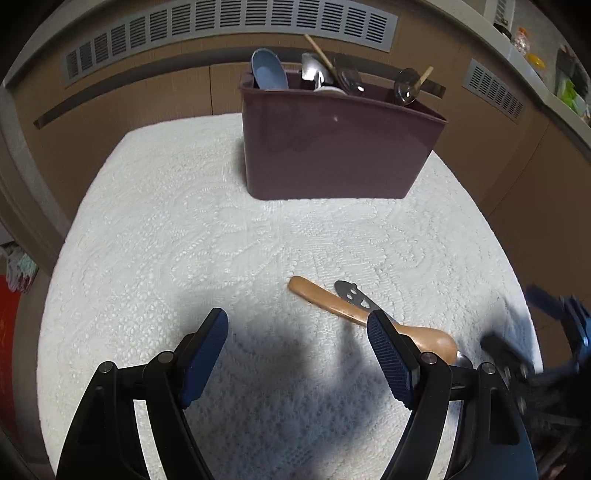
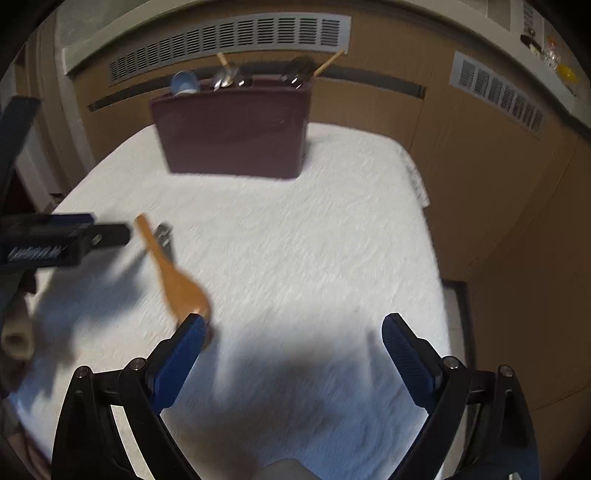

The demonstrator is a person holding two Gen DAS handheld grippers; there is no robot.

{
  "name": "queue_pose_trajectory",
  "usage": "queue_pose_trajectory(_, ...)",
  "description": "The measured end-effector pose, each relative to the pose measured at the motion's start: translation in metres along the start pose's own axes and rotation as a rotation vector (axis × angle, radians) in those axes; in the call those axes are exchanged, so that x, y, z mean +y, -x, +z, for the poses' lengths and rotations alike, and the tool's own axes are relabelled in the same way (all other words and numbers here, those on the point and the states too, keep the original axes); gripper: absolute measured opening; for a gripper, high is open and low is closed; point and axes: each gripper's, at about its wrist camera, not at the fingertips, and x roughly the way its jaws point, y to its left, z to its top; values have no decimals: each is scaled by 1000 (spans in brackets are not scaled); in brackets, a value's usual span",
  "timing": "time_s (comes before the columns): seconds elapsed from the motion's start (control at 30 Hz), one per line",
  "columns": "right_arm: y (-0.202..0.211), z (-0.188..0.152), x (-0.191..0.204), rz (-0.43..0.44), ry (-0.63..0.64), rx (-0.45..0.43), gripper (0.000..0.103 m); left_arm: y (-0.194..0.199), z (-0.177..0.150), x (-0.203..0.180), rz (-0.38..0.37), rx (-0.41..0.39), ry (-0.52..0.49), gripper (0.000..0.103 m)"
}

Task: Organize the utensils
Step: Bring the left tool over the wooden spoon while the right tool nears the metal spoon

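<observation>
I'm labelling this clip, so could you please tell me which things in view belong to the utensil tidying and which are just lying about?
Belongs to the job:
- wooden spoon on the white cloth
- metal utensil crossing under it
- maroon bin, already holding utensils
- left tongs and right tongs, both open and empty

Just lying about:
- bottles and clutter on the counter
- wall vents

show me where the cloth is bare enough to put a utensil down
Bare: the white cloth between the maroon bin and the wooden spoon, and the cloth's whole left side. Crowded: near the spoon and the metal utensil beside it. The bin is already crowded with utensils.
</observation>
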Motion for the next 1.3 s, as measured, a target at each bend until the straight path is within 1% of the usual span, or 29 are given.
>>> queue_pose_trajectory(0.03, -7, 7, 1, -18, 4, -2, 95, 3, -2, 2, 7, -3, -3, 78)
queue_pose_trajectory(0.1, -25, 17, 4, -33, 16, 23, 94, 5, -7, 9, 19, 5, 9, 78)
queue_pose_trajectory(0.17, -38, 21, 13, -18, 36, 54, 94, 8, -12, 21, 31, 15, 30, 78)
queue_pose_trajectory(0.2, -39, 20, 18, -5, 47, 65, 91, 9, -14, 26, 36, 17, 39, 78)
queue_pose_trajectory(0.23, -38, 18, 24, 14, 62, 67, 91, 10, -16, 32, 41, 19, 52, 78)
queue_pose_trajectory(0.3, -30, 13, 43, 81, 108, 61, 91, 8, -18, 42, 46, 27, 79, 78)
queue_pose_trajectory(0.4, -20, 3, 64, 161, 157, 69, 91, 3, -20, 45, 48, 43, 100, 78)
queue_pose_trajectory(0.5, -16, -4, 72, 150, 177, 69, 91, 0, -22, 38, 35, 55, 80, 78)
queue_pose_trajectory(0.57, -15, -6, 67, 139, 165, 73, 91, -1, -24, 30, 34, 59, 59, 79)
queue_pose_trajectory(0.73, -16, -9, 40, 67, 131, 88, 91, 3, -26, 14, 23, 56, 17, 79)
queue_pose_trajectory(0.87, -16, -10, 13, -66, 108, 65, 93, 8, -27, 2, 10, 48, -11, 79)
queue_pose_trajectory(0.9, -16, -10, 8, -82, 93, 66, 93, 9, -27, -2, 5, 47, -20, 79)
queue_pose_trajectory(0.93, -17, -11, 0, -88, 67, 76, 94, 10, -28, -6, 2, 46, -30, 79)
queue_pose_trajectory(1.07, -19, -15, -19, -43, -30, 106, 97, 11, -29, -26, -12, 48, -66, 79)
queue_pose_trajectory(1.13, -19, -17, -22, -32, -56, 116, 100, 9, -32, -43, -18, 52, -118, 79)
queue_pose_trajectory(1.2, -20, -19, -24, -25, -76, 126, 101, 5, -38, -57, 6, 50, -189, 79)
queue_pose_trajectory(1.3, -20, -19, -24, -20, -84, 129, 101, 0, -52, -68, 74, 52, -302, 79)
